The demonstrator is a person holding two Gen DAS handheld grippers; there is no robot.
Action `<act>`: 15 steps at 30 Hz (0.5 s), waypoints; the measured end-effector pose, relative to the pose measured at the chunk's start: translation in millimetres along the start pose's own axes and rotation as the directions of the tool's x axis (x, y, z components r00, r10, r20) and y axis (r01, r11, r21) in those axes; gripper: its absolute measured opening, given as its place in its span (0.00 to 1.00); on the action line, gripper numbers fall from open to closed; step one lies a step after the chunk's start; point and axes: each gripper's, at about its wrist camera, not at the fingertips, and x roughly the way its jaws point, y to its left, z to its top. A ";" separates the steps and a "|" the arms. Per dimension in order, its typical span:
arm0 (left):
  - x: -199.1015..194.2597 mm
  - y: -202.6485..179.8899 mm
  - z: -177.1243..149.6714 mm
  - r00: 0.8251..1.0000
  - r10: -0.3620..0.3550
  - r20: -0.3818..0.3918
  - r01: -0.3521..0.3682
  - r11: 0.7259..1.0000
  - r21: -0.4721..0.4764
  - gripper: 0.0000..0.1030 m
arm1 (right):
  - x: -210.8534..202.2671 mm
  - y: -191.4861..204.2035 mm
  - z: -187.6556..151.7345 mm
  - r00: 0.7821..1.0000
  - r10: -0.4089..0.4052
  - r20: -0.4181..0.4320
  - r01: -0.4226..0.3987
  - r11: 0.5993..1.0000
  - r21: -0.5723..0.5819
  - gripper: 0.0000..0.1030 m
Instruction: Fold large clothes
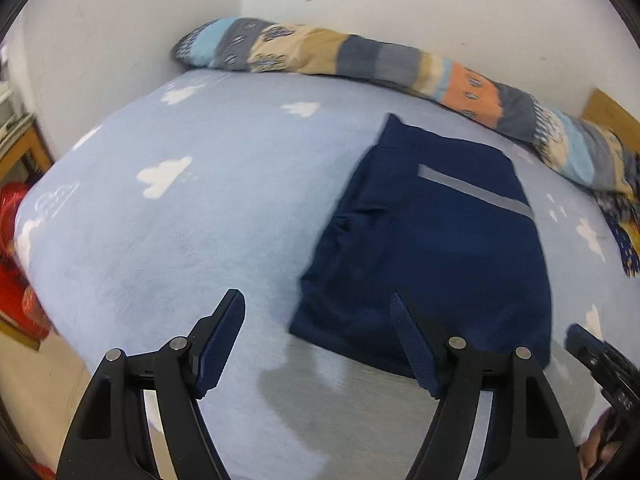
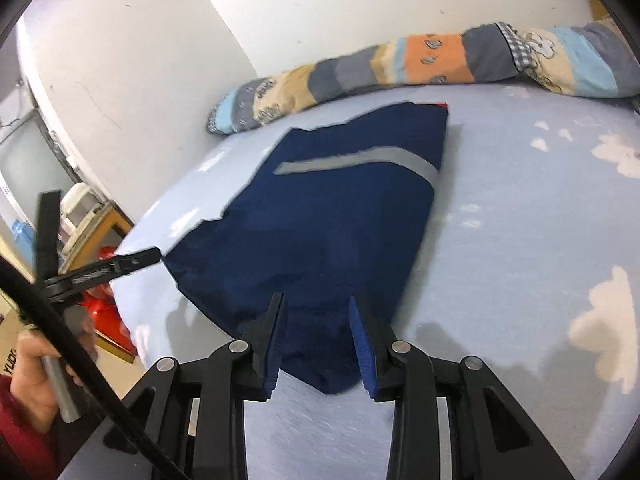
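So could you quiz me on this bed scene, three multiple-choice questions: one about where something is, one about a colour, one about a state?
1. Where does the long patchwork bolster pillow lie?
A. along the wall
B. on the floor
C. on the garment

2. What colour is the stripe on the folded navy-blue garment?
A. red
B. grey
C. yellow

3. What is between the left claw fingers?
A. the pillow
B. a garment corner
C. nothing

Answers: 1 A, it runs along the bed's far edge against the white wall. 2 B, a grey band crosses the navy cloth. 3 C, its jaws stand wide apart with only bare sheet between them.
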 end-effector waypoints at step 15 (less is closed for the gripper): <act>55.9 0.5 -14.4 0.997 0.011 -0.071 -0.010 1.000 0.007 0.69 | 12.0 -1.8 -9.4 0.998 -0.033 -0.057 0.034 0.999 0.029 0.41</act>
